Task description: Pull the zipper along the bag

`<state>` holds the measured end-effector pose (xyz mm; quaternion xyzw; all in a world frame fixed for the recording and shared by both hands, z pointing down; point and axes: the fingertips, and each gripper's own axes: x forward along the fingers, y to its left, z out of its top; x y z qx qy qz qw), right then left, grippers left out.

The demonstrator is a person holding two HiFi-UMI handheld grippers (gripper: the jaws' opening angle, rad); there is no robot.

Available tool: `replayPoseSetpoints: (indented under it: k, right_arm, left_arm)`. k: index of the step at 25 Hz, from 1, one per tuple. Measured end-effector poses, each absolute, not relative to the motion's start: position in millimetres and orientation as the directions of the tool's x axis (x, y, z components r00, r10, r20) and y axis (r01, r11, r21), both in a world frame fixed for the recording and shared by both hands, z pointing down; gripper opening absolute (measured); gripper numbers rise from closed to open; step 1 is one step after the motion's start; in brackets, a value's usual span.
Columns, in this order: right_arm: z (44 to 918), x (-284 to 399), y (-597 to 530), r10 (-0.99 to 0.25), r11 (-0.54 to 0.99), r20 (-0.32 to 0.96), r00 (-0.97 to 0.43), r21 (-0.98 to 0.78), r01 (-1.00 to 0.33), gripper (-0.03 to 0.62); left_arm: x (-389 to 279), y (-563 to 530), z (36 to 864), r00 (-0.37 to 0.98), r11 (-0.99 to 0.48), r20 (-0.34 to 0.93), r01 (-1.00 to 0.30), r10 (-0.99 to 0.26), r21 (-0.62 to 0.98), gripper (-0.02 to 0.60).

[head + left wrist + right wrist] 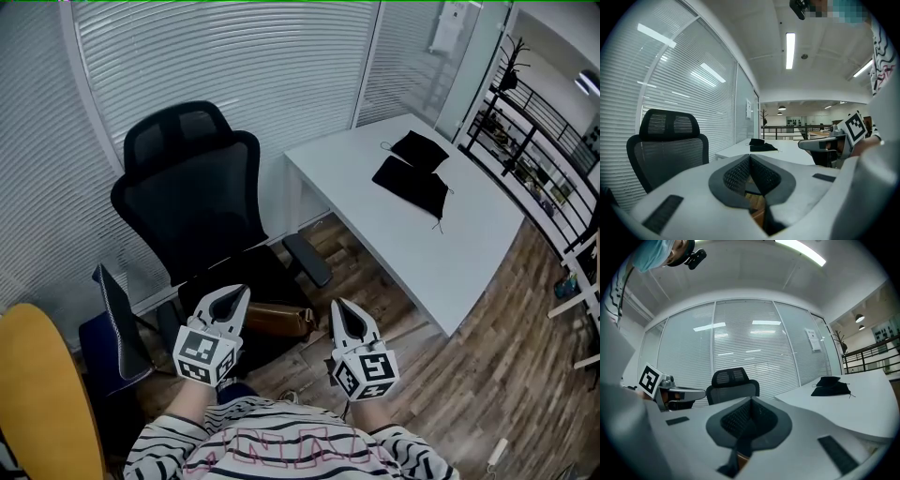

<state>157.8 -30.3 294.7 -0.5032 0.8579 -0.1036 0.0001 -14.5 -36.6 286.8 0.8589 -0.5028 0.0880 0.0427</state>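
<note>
A white rectangular table (441, 253) stands ahead of me on the brown wood-plank floor (497, 356). Two things lie directly on the table's top, both toward its far end: a flat black fabric bag (411, 185), and just beyond it, touching or nearly so, a second black fabric bag (419, 148). On the floor just beside the table's near corner stands a black mesh office chair (192, 202). A brown leather bag (277, 322) lies on its seat.

No text is legible; the pink lettering (272, 457) on the striped shirt (178, 442) is blurred.
</note>
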Motion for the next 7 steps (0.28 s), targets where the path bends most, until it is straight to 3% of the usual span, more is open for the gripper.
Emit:
replayPoseSetpoints:
  k: [7]
  right_arm:
    - [305.6,164.3,-31.0,-0.861,0.469,0.130,-0.492,-0.174,-0.866,0.028]
  left_arm:
    - [-12.3,-37.0,294.1,0.455,-0.471,0.210,-0.882,-0.866,-0.032,0.026]
